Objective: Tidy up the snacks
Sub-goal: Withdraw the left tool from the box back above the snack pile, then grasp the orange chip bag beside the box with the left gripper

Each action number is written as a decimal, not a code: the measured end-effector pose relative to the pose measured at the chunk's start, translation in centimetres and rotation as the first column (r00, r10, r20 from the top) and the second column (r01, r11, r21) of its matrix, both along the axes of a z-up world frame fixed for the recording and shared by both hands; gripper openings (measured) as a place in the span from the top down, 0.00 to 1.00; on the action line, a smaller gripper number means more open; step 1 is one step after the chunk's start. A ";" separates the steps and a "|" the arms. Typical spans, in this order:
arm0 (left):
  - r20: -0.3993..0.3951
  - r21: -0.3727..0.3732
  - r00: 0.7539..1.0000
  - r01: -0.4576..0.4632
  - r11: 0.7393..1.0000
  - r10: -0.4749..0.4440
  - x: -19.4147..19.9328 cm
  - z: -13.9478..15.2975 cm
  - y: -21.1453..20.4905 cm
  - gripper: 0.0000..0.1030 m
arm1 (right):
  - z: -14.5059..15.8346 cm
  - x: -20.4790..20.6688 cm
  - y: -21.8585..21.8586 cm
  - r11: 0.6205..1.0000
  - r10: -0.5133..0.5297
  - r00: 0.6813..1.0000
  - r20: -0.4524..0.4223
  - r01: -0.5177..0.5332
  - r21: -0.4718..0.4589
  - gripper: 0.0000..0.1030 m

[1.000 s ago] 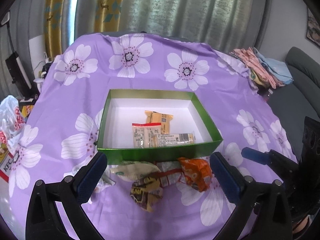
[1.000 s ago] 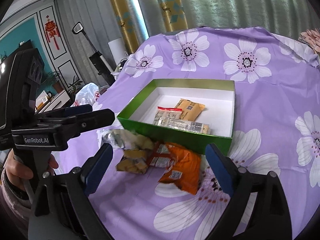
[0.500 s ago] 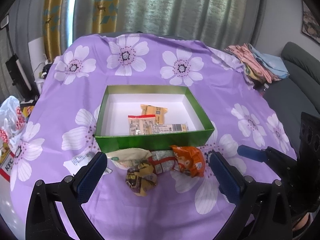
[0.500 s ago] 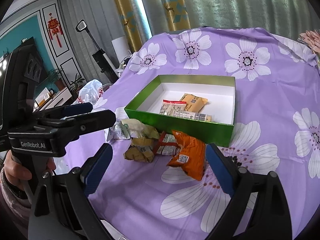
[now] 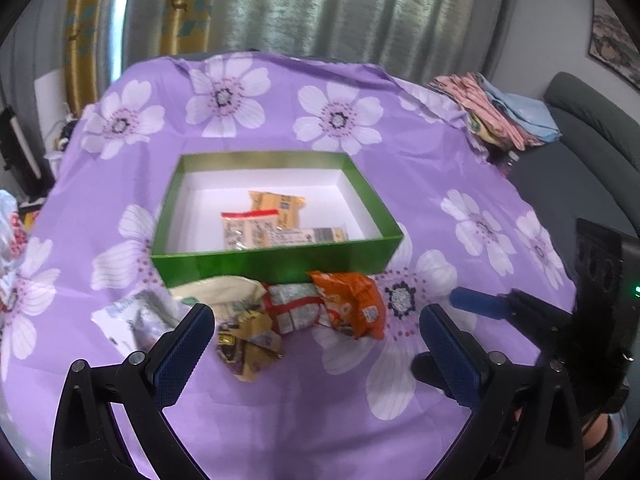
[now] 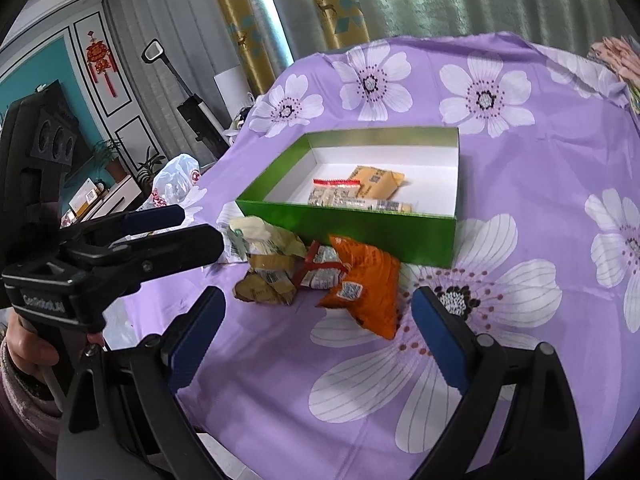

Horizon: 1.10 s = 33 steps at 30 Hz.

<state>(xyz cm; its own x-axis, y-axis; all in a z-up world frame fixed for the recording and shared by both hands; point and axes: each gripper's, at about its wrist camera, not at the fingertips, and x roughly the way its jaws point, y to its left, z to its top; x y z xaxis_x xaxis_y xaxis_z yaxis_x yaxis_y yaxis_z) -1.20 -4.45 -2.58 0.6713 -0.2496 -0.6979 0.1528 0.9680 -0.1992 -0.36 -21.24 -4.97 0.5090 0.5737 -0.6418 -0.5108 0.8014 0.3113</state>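
The green box (image 5: 276,264) sits in the middle of the left wrist view on the purple flowered cloth (image 5: 440,152), and three snacks already lie on its white floor: a tan packet (image 5: 276,206), a clear packet with a red strip (image 5: 246,230) and a slim bar wrapper (image 5: 320,235). So the sorting looks partly done. What is left is the small heap just in front of the box's near wall, in the lower middle of the frame: an orange packet (image 5: 352,304), a red and silver packet (image 5: 296,308), a cream packet (image 5: 220,296), a crumpled brown-gold wrapper (image 5: 244,344), and a white packet (image 5: 132,316) lying further left. Five pieces, as far as can be counted, are still outside. The left gripper (image 5: 312,348) is spread wide and empty, hanging above the heap; the right gripper (image 6: 316,332) is likewise wide and holds nothing, with the orange packet nearest between its fingers.
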 end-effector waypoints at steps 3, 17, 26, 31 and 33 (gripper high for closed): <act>-0.015 -0.037 0.999 0.044 0.998 -0.045 0.1 -1.1 -0.4 0.01 | -1.3 0.3 -0.3 1.000 0.004 1.000 -0.027 -0.003 0.013 0.08; -0.104 -0.114 0.983 0.141 0.983 -0.153 3.1 -4.7 -3.4 0.01 | -6.4 3.0 -1.5 0.998 0.008 0.993 -0.117 -0.001 0.062 0.14; -0.180 -0.088 0.976 0.109 0.990 -0.123 6.2 -6.7 -4.1 0.02 | -8.0 5.6 -1.6 0.991 0.040 0.988 -0.146 -0.020 0.134 0.25; -0.203 -0.086 0.971 0.112 0.990 -0.128 7.1 -7.2 -4.3 0.14 | -8.8 6.4 -0.9 0.989 0.072 0.984 -0.162 -0.049 0.141 0.31; -0.215 -0.087 0.969 0.107 0.990 -0.124 7.5 -7.4 -4.2 0.33 | -8.9 6.7 -0.8 0.985 0.091 0.981 -0.171 -0.062 0.163 0.31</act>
<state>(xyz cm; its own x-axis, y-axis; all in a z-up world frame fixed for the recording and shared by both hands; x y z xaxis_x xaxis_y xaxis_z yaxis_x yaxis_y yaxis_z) 6.31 -8.63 -9.99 0.4670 -0.3733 -0.8016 0.2072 0.9275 -0.3112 6.38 -22.05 -13.86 0.3459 0.7066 -0.6173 -0.4942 0.6965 0.5203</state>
